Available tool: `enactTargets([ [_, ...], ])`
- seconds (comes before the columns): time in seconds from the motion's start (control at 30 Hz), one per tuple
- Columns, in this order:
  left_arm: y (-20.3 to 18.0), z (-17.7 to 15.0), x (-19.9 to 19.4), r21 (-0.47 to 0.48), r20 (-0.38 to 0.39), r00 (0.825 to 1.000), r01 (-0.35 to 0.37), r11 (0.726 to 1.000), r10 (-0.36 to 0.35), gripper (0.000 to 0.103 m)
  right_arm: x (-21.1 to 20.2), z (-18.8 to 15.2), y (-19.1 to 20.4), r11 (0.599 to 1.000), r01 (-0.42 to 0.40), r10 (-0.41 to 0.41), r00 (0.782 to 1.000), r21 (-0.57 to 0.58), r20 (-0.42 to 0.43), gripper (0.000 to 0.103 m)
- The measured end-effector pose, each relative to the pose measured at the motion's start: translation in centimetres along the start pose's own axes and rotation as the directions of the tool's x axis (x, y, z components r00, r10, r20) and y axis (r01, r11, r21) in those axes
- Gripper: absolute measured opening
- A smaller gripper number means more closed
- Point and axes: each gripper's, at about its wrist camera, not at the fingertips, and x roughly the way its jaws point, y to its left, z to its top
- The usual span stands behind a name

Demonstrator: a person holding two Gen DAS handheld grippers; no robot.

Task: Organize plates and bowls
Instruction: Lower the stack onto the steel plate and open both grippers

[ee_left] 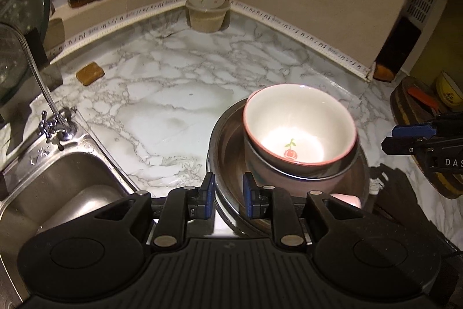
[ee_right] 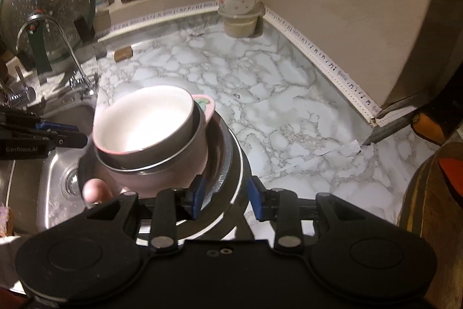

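The task's things are nested in one pile on the grey-veined marble-pattern countertop (ee_left: 179,83). A wide round stainless-steel dish (ee_left: 227,135) carries a pink bowl (ee_left: 260,170), then a smaller steel bowl (ee_left: 341,167), then a white ceramic bowl with a pink rim and a tulip painted inside (ee_left: 301,123), which sits slightly tilted. The left gripper (ee_left: 229,193) has its jaws narrow, pinched across the dish's near wall, with one pad outside it and one inside. From these jaws the pile rises toward 1 o'clock. The right gripper (ee_right: 225,197) straddles the opposite wall with its jaws noticeably wider. That rim runs between the pads without being pressed, and the pile stands at 11 o'clock from them. The dish is round, so no axis favours either side. Both hands are at its rim, though only the left one appears to have a grip. Any carry would probably need the right to close first, or the tall pile could tip toward the steel sink (ee_left: 72,178) at 9 o'clock.
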Motion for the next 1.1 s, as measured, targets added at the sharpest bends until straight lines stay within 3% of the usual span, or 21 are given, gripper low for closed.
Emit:
enactTargets([
  [0.33, -2.7, -1.4, -4.2, 0.114, 0.107, 0.994, 0.006, 0.993, -0.018, 0.02, -4.3, -1.7, 2.0, 0.999, -0.007, 0.0, 0.99, 0.043, 0.142, 0.042],
  [0.53, -3.4, -2.6, -6.1, 0.154, 0.154, 0.988, -0.005, 0.988, -0.019, 0.02, -6.5, -2.9, 3.9, 0.997, -0.008, -0.009, 0.974, 0.075, 0.228, 0.06],
  [0.7, -3.7, -3.4, -7.3, 0.153, 0.178, 0.983, 0.012, 0.988, -0.04, 0.022, -7.3, -3.9, 4.9, 0.995, -0.013, -0.012, 0.966, 0.095, 0.26, 0.067],
  [0.8, -3.8, -3.9, -7.7, 0.155, 0.189, 0.981, 0.019, 0.988, -0.048, 0.039, -7.6, -4.4, 5.6, 0.996, -0.007, -0.017, 0.964, 0.092, 0.266, 0.068],
  [0.87, -3.9, -4.3, -8.1, 0.156, 0.207, 0.977, 0.022, 0.987, -0.054, 0.068, -7.8, -4.7, 6.0, 0.995, -0.018, -0.008, 0.964, 0.098, 0.267, 0.069],
  [1.1, -4.2, -5.3, -8.8, 0.145, 0.228, 0.972, 0.025, 0.989, -0.057, 0.074, -8.5, -5.8, 7.1, 0.996, -0.026, 0.0, 0.958, 0.09, 0.287, 0.081],
])
